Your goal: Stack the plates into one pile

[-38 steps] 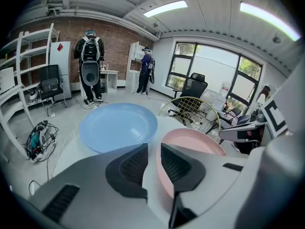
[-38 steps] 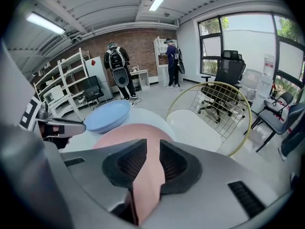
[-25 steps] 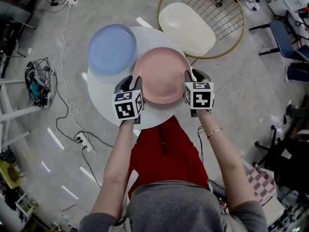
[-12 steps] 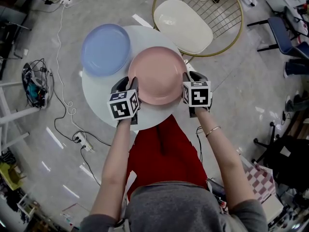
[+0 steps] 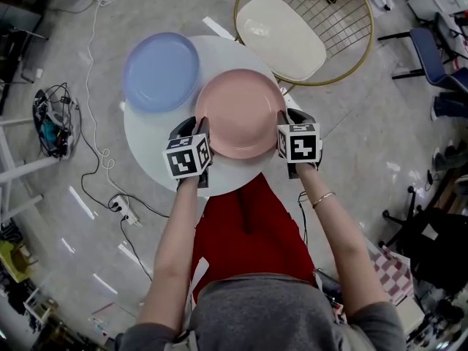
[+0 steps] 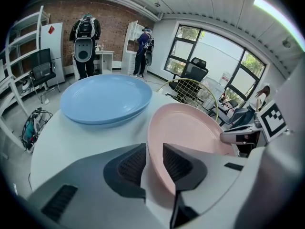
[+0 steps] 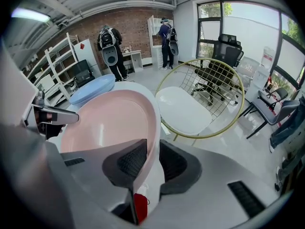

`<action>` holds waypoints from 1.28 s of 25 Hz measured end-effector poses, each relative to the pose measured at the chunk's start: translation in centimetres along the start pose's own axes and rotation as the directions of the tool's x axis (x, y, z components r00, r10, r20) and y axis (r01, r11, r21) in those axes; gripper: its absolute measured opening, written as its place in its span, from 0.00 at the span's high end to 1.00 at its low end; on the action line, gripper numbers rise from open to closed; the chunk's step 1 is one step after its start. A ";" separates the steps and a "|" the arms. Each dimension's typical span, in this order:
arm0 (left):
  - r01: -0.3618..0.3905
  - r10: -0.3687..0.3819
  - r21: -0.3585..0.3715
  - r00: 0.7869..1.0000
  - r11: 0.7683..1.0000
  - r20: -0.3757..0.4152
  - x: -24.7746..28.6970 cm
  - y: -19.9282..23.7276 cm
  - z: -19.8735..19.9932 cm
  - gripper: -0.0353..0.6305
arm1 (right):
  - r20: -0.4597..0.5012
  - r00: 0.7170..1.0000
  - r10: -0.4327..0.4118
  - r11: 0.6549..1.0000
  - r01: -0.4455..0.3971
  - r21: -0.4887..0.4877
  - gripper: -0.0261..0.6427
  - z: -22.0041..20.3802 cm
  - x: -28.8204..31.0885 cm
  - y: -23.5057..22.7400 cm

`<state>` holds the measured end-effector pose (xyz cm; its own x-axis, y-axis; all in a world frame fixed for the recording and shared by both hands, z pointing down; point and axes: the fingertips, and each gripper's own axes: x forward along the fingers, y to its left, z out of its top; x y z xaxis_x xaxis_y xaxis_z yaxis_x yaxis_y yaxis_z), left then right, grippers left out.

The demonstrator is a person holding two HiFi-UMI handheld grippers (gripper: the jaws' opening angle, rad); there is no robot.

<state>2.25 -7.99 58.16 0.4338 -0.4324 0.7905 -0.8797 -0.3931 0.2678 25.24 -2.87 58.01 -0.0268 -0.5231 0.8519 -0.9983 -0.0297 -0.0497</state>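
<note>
Grey concrete floor and trailing cables all around, and at the centre stands the round white table (image 5: pixel 146 134), our landmark for everything. On the table's far left side rests the shallow pale-blue plate (image 5: pixel 161 72), untouched and waiting as the base of the pile. On the table's near right side is the round pink plate (image 5: pixel 240 114), and that's where the action is. 2 grippers flank it at the table's near edge, 1 on each side of the rim, which makes sense for a wide, shallow dish that would tip if pinched from just 1 point.

Left gripper (image 5: pixel 199 123): jaws closing right now, the pink rim standing between the ribbed pads with barely any slack, though I wouldn't call it clamped yet. Right gripper (image 5: pixel 289 115): jaws narrow, both pads look pressed onto the opposite rim.

Just beyond the table's far right edge sits the cream-seated chair with a gold wire frame (image 5: pixel 281 39) (not part of the job). Once both holds are firm, my guess is a level lift across toward the blue plate.
</note>
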 end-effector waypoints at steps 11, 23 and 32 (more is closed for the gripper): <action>0.008 -0.008 -0.009 1.000 1.000 -0.004 0.0 -0.2 -0.1 0.81 | -0.004 1.000 0.001 1.000 -0.001 -0.016 0.84 0.4 -0.3 0.4; 0.003 -0.004 0.023 0.998 1.000 0.055 -2.2 -0.6 2.3 0.85 | 0.027 1.000 -0.008 1.000 0.009 -0.014 0.85 1.9 -2.2 0.4; -0.016 0.016 -0.005 0.991 1.000 0.136 -4.2 0.4 6.0 0.88 | 0.092 0.996 0.013 0.999 -0.010 -0.031 0.85 5.9 -3.4 1.3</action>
<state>1.22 -11.15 51.64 0.4420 -0.5447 0.7127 -0.8873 -0.3824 0.2579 24.29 -6.16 51.95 -0.0347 -0.5992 0.7998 -0.9991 0.0016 -0.0421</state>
